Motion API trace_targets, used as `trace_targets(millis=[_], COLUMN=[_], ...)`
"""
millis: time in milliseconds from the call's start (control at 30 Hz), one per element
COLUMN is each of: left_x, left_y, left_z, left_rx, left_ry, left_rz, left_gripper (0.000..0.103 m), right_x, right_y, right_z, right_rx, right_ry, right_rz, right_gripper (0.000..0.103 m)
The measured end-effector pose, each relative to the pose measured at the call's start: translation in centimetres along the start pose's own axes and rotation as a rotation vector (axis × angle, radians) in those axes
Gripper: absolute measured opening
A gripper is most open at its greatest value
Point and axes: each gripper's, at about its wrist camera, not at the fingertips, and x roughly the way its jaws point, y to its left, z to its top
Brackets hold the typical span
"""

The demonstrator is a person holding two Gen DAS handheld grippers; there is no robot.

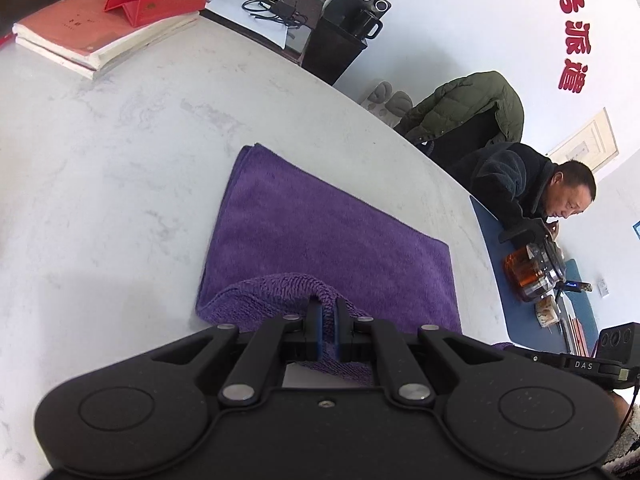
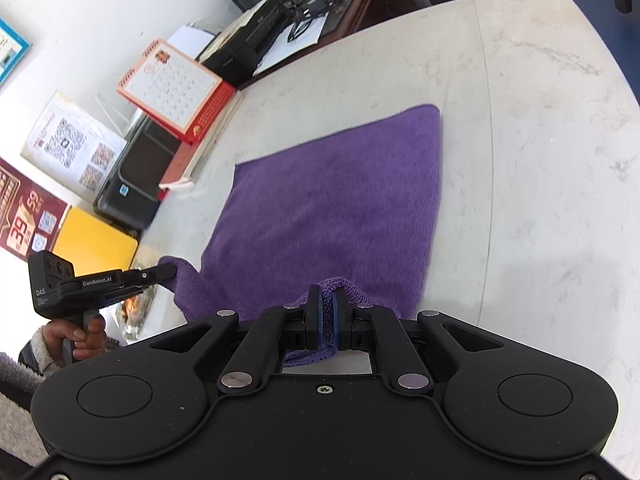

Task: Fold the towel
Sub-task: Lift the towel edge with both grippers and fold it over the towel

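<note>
i hold the purple towel (image 1: pixel 320 220) by its near corners above the white table (image 1: pixel 120 160), left gripper (image 1: pixel 328 312) and right gripper (image 2: pixel 326 300) each clamped tight on cloth, the rest lying flat.

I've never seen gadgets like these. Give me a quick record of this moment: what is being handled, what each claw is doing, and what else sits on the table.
item: purple towel, lying on the white table
left claw: shut on the towel's near edge
right claw: shut on the same near edge
towel state: near edge lifted, rest flat
nearby: calendar on books, teapot on blue mat
</note>
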Motion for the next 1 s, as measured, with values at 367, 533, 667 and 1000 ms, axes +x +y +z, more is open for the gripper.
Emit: trace_targets(millis=[367,533,667,1000], left_x=[3.2,4.3,4.8,4.3], left_y=[0.7,0.9,0.8,-1.1], left_z=[4.2,5.4,5.4,5.8], left_rx=[-0.039,-0.070,-0.071,-0.035], left_ry=[0.020,0.024,0.031,-0.017], left_rz=[-0.032,-0.039,-0.022,0.077], left_gripper=[0.005,0.005,0.005,0.005], right_x=[1.5,2.4,3.0,3.9], right_y=[-1.4,-2.1,-2.6,-4.1], right_z=[5.1,7.0,8.2,9.9], right_rx=[0.019,0.023,0.029,0.023], right_ry=[-0.049,-0.049,-0.046,-0.009], right_rz=[0.006,0.004,0.007,0.059], right_gripper=[0.004,0.004,0.004,0.004])
